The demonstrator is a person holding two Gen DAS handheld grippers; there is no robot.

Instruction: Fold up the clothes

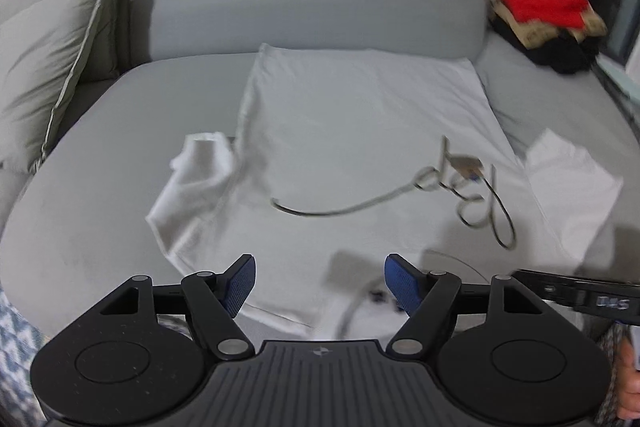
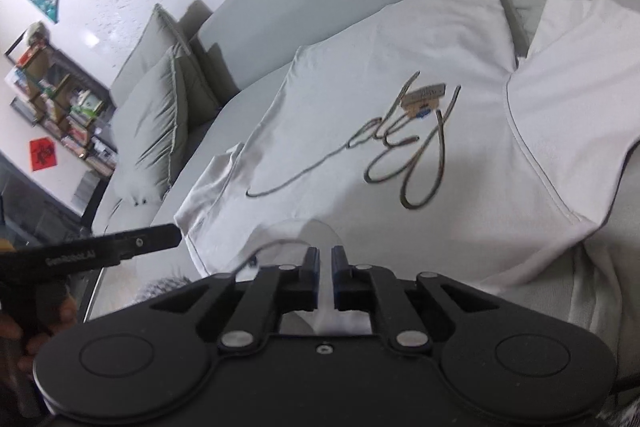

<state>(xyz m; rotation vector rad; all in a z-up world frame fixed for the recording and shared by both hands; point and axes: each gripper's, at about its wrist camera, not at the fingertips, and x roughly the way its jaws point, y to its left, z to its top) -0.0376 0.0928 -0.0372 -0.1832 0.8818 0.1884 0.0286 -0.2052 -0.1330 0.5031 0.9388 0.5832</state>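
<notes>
We find the white T-shirt (image 1: 360, 131) spread front-up on the grey sofa (image 1: 100, 187), collar end nearest us, hem toward the backrest. One sleeve (image 1: 196, 171) is crumpled and partly doubled over; the other sleeve (image 2: 580, 87) lies flat. A paper tag (image 2: 424, 95) rests on the printed script. The right tool (image 2: 325, 267) is nearly clenched just at the collar edge; whether it pinches cloth we cannot tell. The left tool (image 1: 319, 281) is released, hanging over the near shoulder. Risks: a thin pinch slips and the collar drops; the crumpled sleeve gets trapped in a fold; the tag snags; the folded pile (image 1: 548, 19) stays well apart
</notes>
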